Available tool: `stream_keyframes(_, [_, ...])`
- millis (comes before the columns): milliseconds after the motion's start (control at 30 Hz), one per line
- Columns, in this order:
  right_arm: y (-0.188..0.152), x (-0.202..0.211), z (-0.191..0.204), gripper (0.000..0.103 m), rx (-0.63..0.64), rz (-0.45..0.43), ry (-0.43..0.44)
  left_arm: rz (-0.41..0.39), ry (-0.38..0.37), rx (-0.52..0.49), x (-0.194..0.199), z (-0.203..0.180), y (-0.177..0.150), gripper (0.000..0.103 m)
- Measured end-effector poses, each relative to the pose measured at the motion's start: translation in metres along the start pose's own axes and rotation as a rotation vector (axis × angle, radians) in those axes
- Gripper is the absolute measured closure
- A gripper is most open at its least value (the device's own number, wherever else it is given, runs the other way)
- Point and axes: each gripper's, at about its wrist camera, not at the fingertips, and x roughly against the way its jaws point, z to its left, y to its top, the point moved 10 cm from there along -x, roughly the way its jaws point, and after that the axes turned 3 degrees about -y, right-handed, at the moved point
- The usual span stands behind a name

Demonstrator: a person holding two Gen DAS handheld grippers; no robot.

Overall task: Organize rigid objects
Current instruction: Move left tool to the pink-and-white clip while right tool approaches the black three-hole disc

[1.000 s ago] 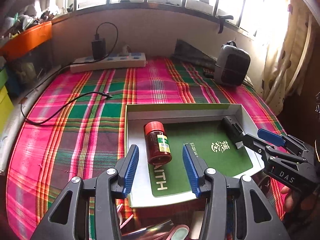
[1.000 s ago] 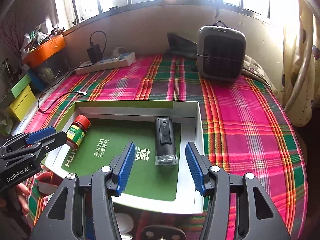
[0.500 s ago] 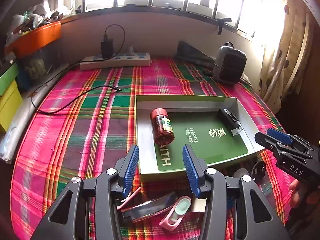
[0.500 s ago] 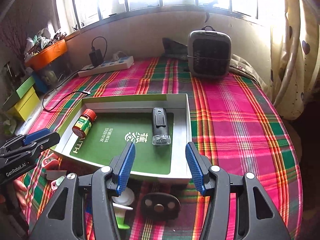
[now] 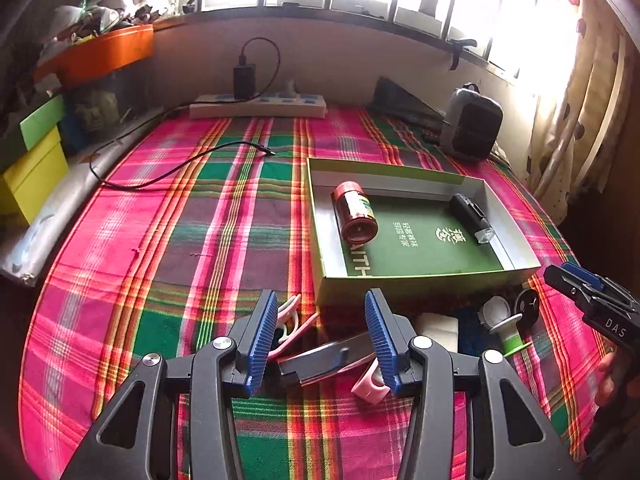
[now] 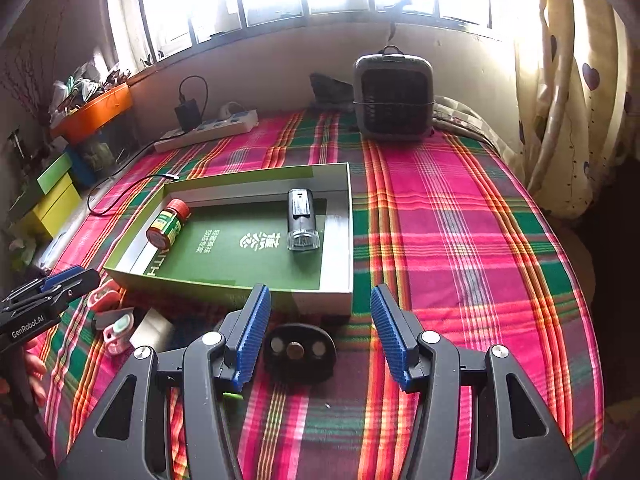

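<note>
- The left gripper (image 5: pixel 320 336) has its blue ribbed pads apart with nothing clamped; it hangs over a small heap of loose items on the plaid cloth (image 5: pixel 160 240).
- Seen from the right wrist view, that gripper's side carries the white lettering "GenRobot.AI", with fingers of the person's hand (image 6: pixel 34 372) below it.
- The right gripper (image 6: pixel 320 336) is also spread and holds nothing; a black oval piece (image 6: pixel 298 354) with three round metal discs lies on the cloth between and beyond its pads.
- In the left wrist view the right gripper's body shows the letters "DAS".
- A shallow box lid (image 5: pixel 404 282) with green outer walls and a silver inside sits on the cloth just beyond both grippers.
- Its floor holds a green panel (image 6: pixel 240 248) printed with white Chinese characters, too small to read, and the letters "AITH", the start of the word being cut off.
- A red-capped bottle (image 5: pixel 355 212) lies on its side in the lid's left part; its green and yellow label is too small to read.
- A black device with a clear end (image 6: pixel 302 220) lies in the lid's right part, well apart from the bottle.
- In front of the lid lie pink clips (image 5: pixel 288 320), a dark flat case (image 5: pixel 328 360), a pink capsule-shaped item (image 5: pixel 370 386) and a white and green spool-like piece (image 5: pixel 506 326).
- A white power strip (image 5: pixel 256 108) with a black charger plugged in sits by the wall, and a grey heater (image 6: pixel 394 98) stands at the far right.
</note>
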Motion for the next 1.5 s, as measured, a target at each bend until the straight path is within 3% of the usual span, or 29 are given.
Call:
stream_keyframes(333, [-0.022,0.007,-0.013,0.05,-0.005,0.018,-0.015,0.021,0.007,0.053,0.007,0.023,-0.027,0.058])
stream_keyframes(833, [-0.037,-0.009,0.002,0.05,0.011,0.06,0.046,0.028,0.006,0.121,0.016,0.046,-0.05,0.058])
stream_keyframes(1133, [-0.037,-0.018,0.005,0.048,0.012,0.084,0.039,0.042,-0.017,0.098,0.011,0.046,-0.049,0.058])
stream_keyframes(1233, [-0.036,-0.022,0.006,0.041,0.006,0.089,0.038,0.053,-0.025,0.08,0.006,0.046,-0.047,0.058])
stream_keyframes(1500, [-0.033,-0.03,0.005,0.041,-0.004,0.101,0.005,0.073,-0.032,0.019,-0.006,0.045,-0.031,0.058])
